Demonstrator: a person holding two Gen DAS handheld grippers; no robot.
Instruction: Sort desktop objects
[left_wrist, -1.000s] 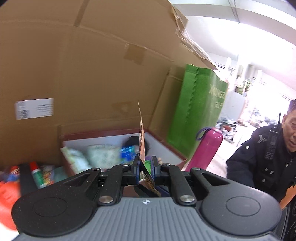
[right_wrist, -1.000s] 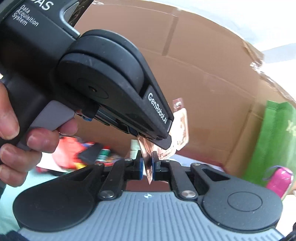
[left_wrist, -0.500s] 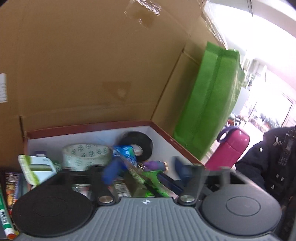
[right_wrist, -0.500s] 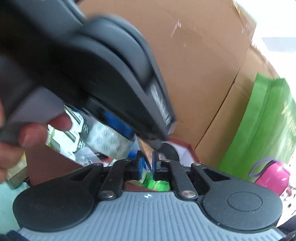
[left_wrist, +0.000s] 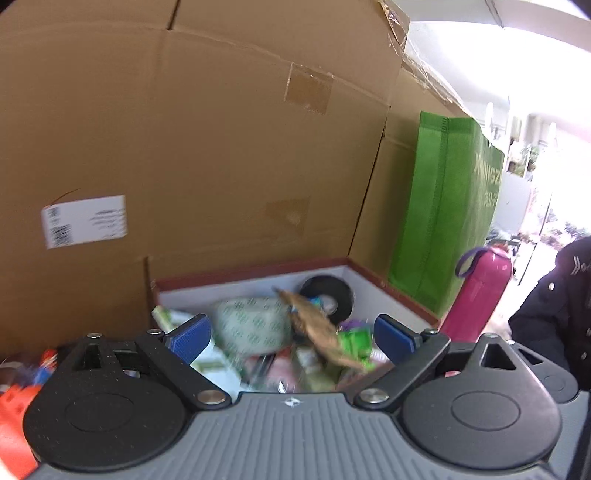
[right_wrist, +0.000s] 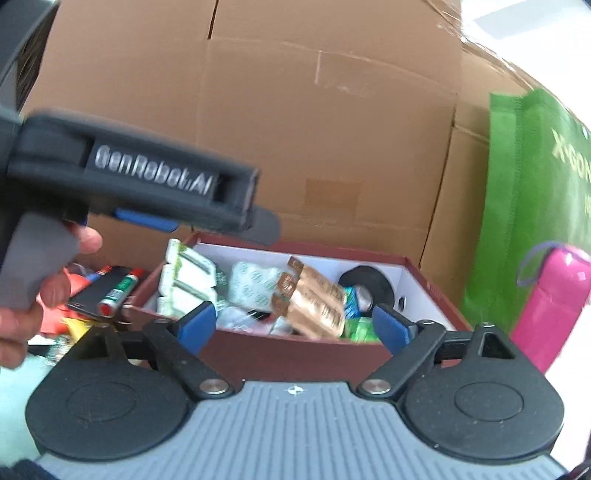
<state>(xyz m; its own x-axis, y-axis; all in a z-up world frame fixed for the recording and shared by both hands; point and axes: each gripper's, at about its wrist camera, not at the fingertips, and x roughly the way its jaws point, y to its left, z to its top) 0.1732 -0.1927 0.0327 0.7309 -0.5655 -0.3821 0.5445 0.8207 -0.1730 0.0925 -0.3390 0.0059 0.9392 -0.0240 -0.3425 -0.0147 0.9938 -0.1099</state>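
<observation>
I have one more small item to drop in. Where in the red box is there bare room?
Bare white floor shows only in the red box right corner, past the black tape roll. The middle and left are crowded: brown packet, patterned tape, green-white packs.

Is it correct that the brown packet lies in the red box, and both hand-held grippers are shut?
Not quite. The brown packet does lie in the red box, but both are open: the right hand-held gripper in the right wrist view and the left hand-held gripper in the left wrist view, jaws just opened, holding nothing.
</observation>
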